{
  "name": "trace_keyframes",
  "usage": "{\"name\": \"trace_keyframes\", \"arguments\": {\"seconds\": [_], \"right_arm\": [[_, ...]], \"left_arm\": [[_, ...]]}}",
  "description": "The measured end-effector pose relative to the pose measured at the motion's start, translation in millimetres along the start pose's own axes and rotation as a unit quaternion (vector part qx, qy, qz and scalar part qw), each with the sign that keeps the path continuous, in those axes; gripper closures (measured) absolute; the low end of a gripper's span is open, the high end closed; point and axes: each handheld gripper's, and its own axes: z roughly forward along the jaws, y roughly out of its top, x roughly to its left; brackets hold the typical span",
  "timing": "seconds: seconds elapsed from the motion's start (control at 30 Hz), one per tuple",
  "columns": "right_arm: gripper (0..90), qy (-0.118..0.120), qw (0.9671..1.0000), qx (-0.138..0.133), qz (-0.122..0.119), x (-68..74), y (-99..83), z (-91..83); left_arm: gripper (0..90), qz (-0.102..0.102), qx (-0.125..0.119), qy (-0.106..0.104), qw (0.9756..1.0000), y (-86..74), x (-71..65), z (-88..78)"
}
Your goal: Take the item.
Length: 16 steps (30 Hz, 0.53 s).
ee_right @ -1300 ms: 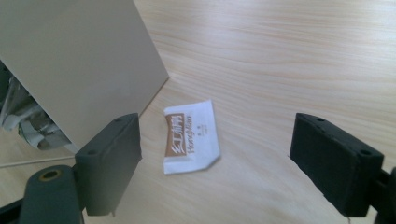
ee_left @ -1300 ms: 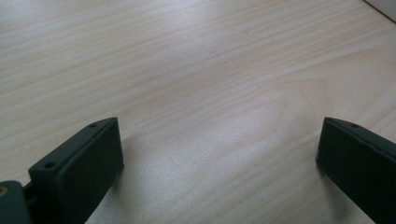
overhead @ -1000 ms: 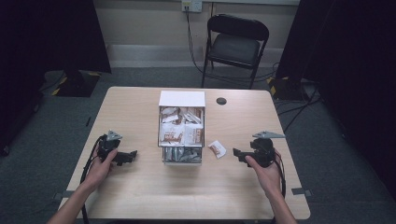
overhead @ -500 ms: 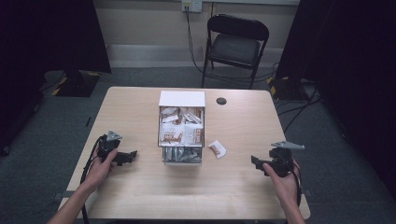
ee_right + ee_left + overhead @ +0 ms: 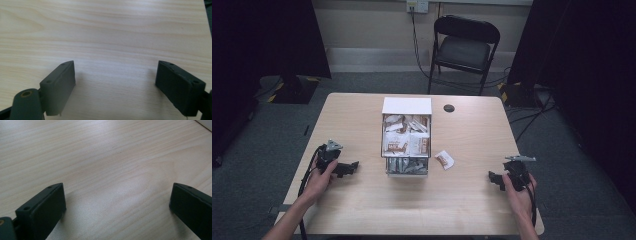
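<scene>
Resting on a pale wood table [image 5: 362, 205], both grippers sit with jaws spread wide and empty.
Left gripper [image 5: 351, 166] near the left edge, right gripper [image 5: 493, 179] by the right edge; box [image 5: 407, 137] of packets at centre, one packet [image 5: 444, 159] loose beside it. Grey carpet [image 5: 267, 145], folding chair [image 5: 464, 47] behind.

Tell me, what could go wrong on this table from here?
The right gripper sits near the table's right edge; a slip could carry it or its cable off. The loose packet lies apart from the box, so a sweeping hand might knock it away. The box looks crammed with packets, so reaching in with open jaws may spill some.
</scene>
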Motion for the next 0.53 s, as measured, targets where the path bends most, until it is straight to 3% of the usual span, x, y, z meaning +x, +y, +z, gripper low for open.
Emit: {"name": "trace_keyframes", "arguments": {"seconds": [0.13,0.17,0.27,0.53], "right_arm": [[12.8,-0.011,0.9998,-0.014,0.013,0.9,-2.4,1.4],[11.1,-0.019,0.9986,-0.044,0.022,3.2,-8.8,3.2],[10.7,-0.025,0.997,-0.068,0.028,4.9,-14.2,4.3],[10.7,-0.026,0.9969,-0.068,0.03,5.4,-15.3,3.4]], "left_arm": [[0.1,0.0,0.0,0.0,1.0,0.0,0.0,0.0],[0.1,0.0,0.0,0.0,1.0,0.0,0.0,0.0],[0.1,0.0,0.0,0.0,1.0,-0.1,-0.1,0.0],[0.0,-0.001,-0.003,-0.001,1.0,-0.8,-1.2,-0.3]]}}
